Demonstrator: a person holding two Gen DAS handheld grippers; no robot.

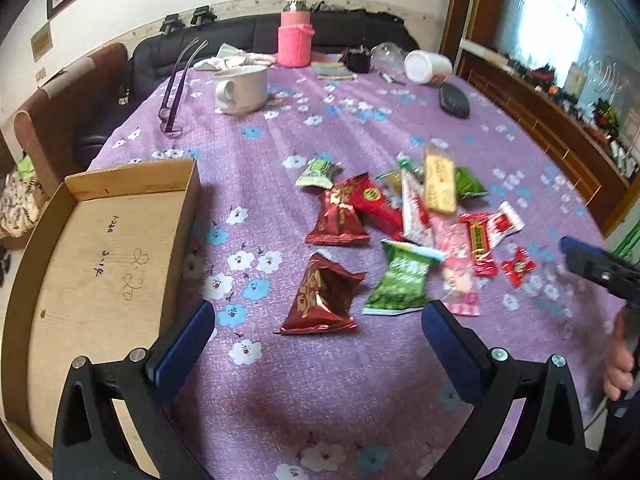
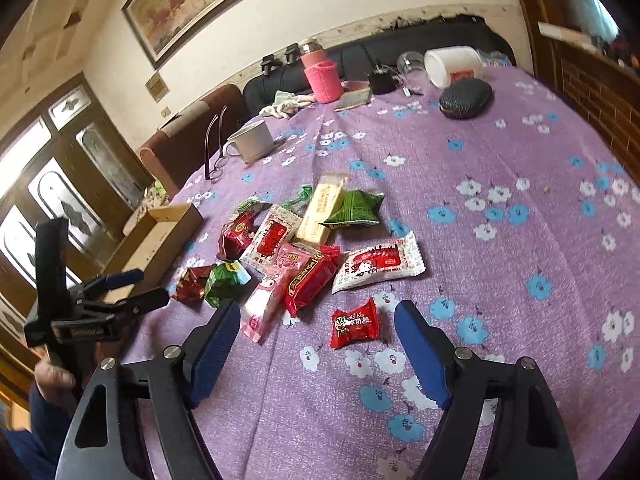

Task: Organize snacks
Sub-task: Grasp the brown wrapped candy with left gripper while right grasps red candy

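Observation:
Several snack packets lie in a loose pile on the purple flowered tablecloth. An empty cardboard box stands to their left. My left gripper hovers open over the cloth, and a dark red packet lies flat just ahead of its fingertips. In the right wrist view my right gripper is open, with a small red candy packet on the cloth between its blue fingertips, untouched by either pad. The pile lies beyond it. The left gripper shows at the left, near the box.
At the far side of the table are a white mug, purple glasses, a pink-sleeved bottle, a tipped white jar and a black case. A dark sofa runs behind. A wooden cabinet lines the right.

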